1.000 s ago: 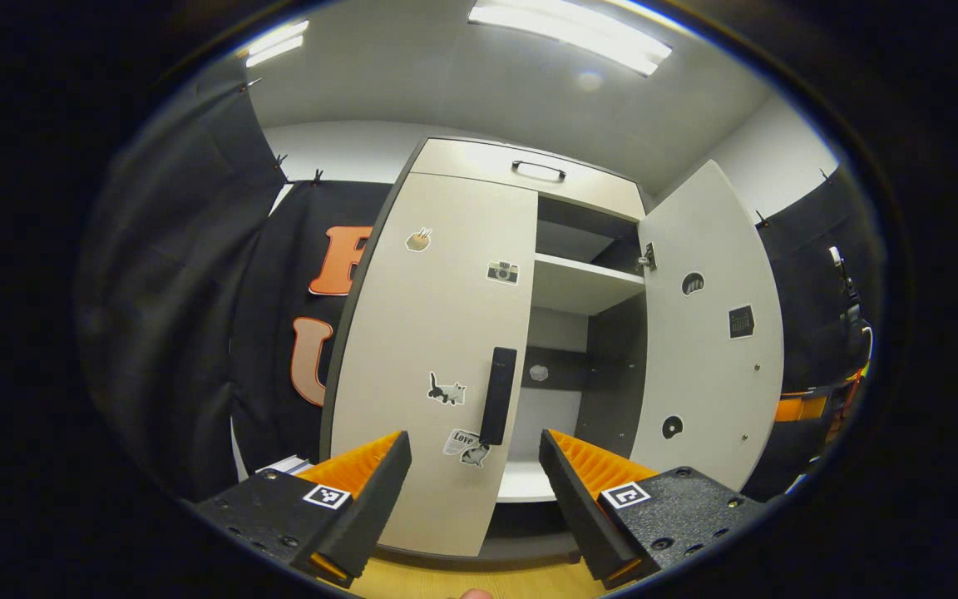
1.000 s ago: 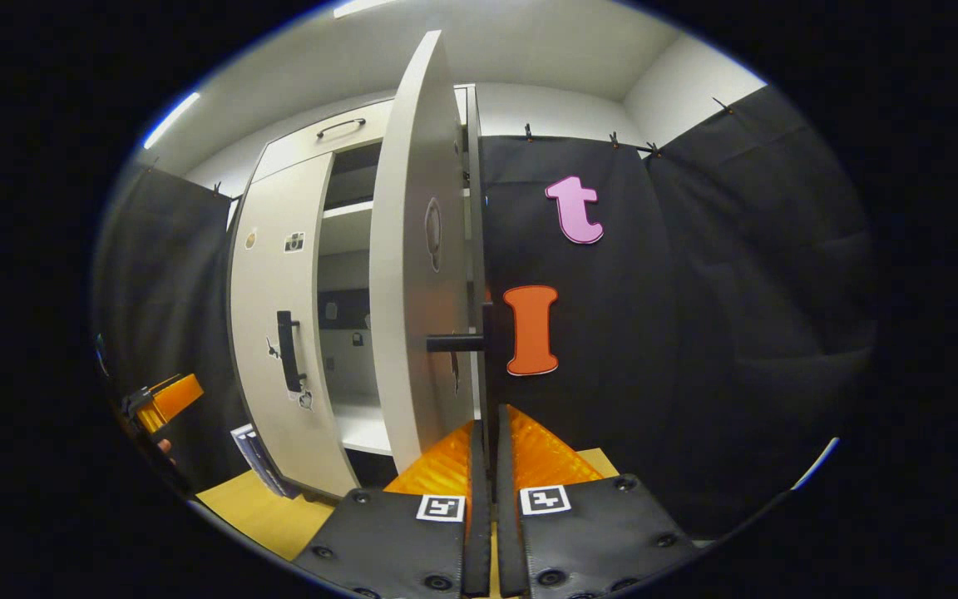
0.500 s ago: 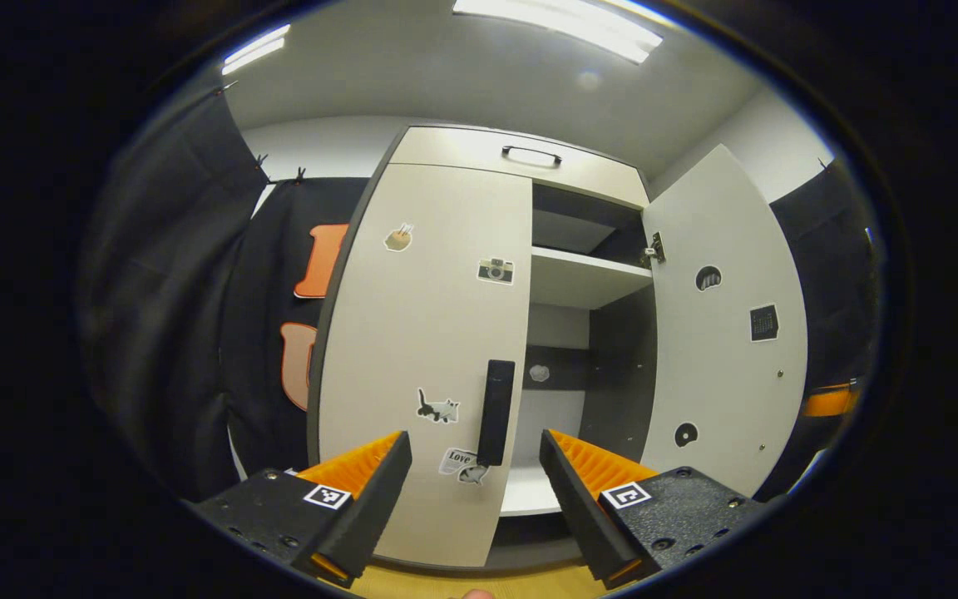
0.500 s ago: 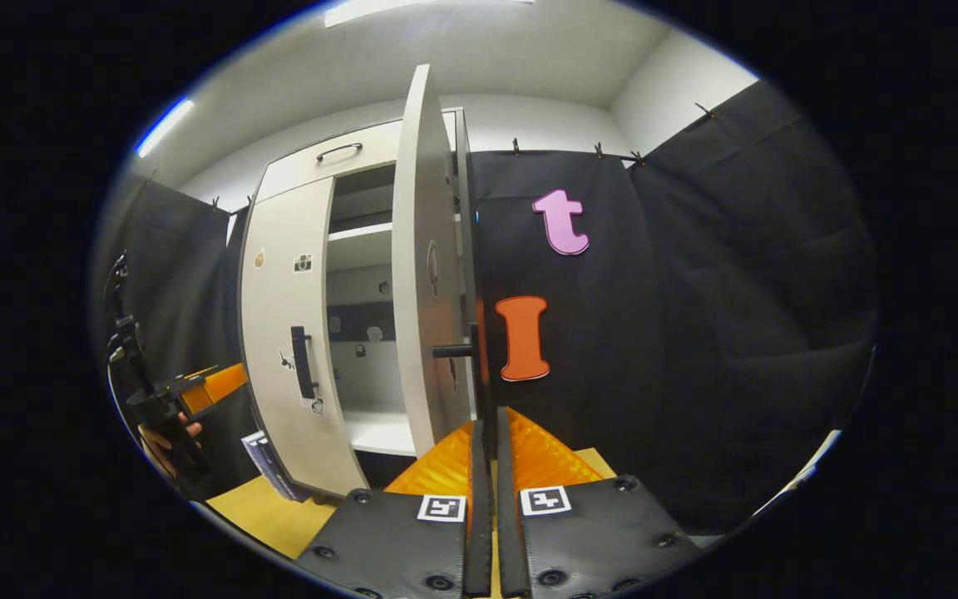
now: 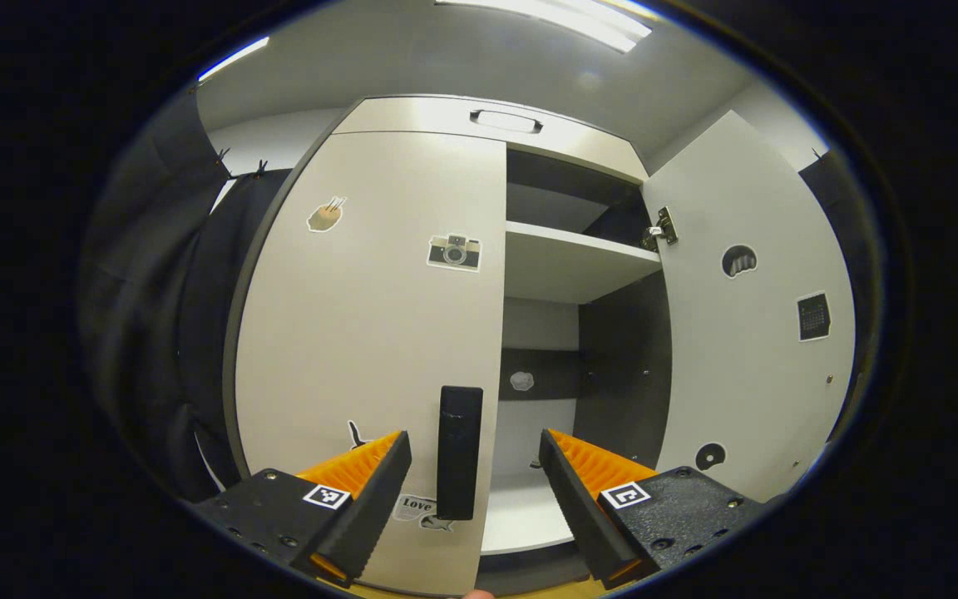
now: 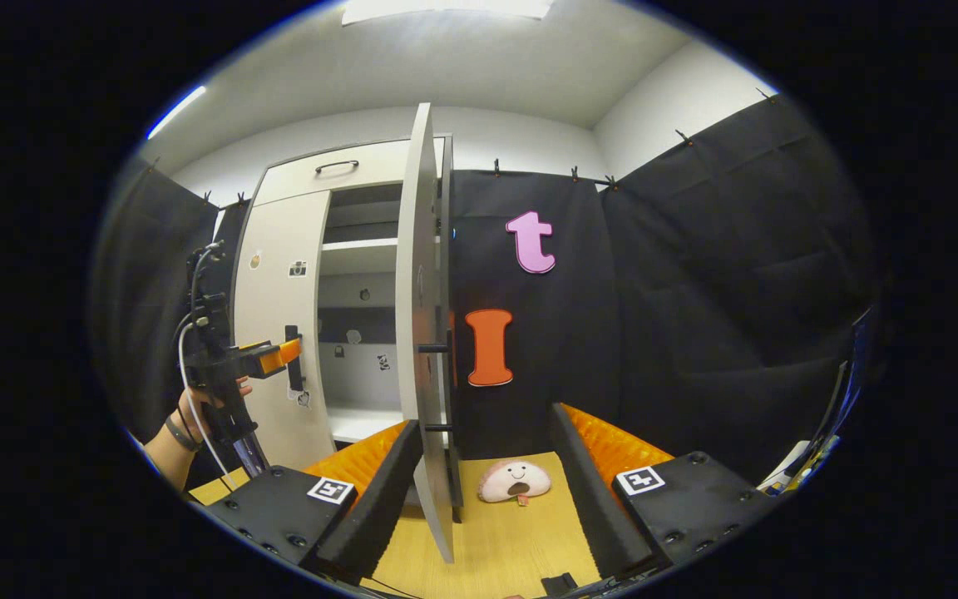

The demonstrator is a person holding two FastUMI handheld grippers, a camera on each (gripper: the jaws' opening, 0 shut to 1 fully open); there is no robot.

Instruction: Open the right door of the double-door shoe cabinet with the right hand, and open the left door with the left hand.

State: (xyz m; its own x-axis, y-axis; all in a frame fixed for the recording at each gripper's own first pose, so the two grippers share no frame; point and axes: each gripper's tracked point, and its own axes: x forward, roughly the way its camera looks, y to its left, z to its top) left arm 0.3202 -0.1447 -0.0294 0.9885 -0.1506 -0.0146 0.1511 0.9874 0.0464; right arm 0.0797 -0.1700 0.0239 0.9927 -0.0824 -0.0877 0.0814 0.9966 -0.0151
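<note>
Left door (image 5: 371,333): closed, flush with the shoe cabinet (image 5: 479,125); camera sticker (image 5: 454,250) on its face.

Left door handle (image 5: 459,452): dark vertical bar at the door's inner edge, framed between the fingers of the left gripper (image 5: 475,466), jaws apart, not yet touching.

Advice: advance until both fingers flank the bar, close squarely at mid-height, then pull outward along the hinge arc.

Interior shelf (image 5: 570,262): exposed.

Right door (image 5: 745,324): swung wide open.

Right gripper (image 6: 487,466): jaws apart, empty, right door's edge standing between its fingers, untouched.

Plush toy (image 6: 516,481): lies on the floor beyond.
</note>
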